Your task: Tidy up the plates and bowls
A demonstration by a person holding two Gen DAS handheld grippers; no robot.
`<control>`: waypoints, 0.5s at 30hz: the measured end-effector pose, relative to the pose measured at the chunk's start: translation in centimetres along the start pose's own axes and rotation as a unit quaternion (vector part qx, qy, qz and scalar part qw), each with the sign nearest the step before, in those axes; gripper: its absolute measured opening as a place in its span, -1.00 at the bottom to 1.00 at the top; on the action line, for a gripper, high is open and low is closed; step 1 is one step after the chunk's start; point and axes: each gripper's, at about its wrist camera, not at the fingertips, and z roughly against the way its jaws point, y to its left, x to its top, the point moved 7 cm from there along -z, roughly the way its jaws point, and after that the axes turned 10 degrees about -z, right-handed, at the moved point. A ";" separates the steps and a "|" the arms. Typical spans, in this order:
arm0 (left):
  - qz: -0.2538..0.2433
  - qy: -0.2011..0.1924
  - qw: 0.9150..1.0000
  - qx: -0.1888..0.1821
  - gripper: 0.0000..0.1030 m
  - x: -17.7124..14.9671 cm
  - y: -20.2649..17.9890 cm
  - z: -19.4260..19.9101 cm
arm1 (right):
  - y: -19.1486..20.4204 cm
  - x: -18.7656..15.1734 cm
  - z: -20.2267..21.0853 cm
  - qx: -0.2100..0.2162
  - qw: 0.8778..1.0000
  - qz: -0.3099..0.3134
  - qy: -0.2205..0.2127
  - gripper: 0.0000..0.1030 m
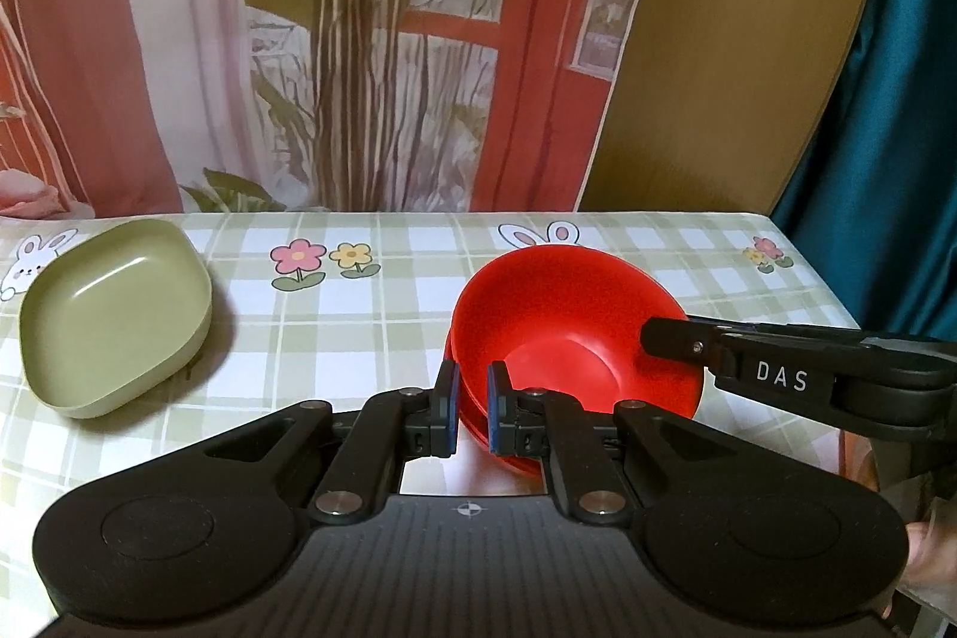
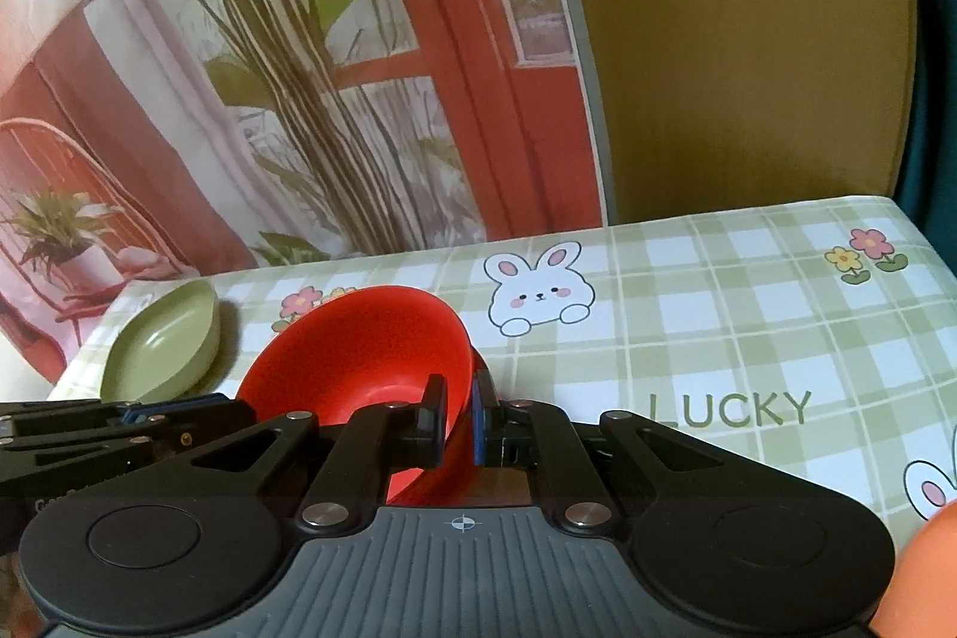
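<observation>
Red plastic bowl (image 1: 556,333) sits toward the right side of the checked tablecloth (image 1: 371,315), tilted, with both grippers clamped on its rim. The left gripper (image 1: 472,414) pinches the near-left rim between blue pads; the right gripper (image 2: 459,420) grips the opposite side. A second red rim shows just under the bowl. Well apart, a green squarish dish (image 1: 113,315) rests near the tablecloth's left edge.

We see a glossy red bowl (image 1: 574,333), seemingly nested on a second red one, tipped slightly and clamped at its rim on two sides. A shallow, squarish green plate (image 1: 113,315) lies upright, well apart on the worktop (image 1: 371,315).
</observation>
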 end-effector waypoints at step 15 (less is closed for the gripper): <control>-0.004 0.004 1.000 0.015 -0.73 -0.4 0.1 0.3 | 0.1 -0.8 1.8 -0.003 0.999 0.020 -0.033 -0.66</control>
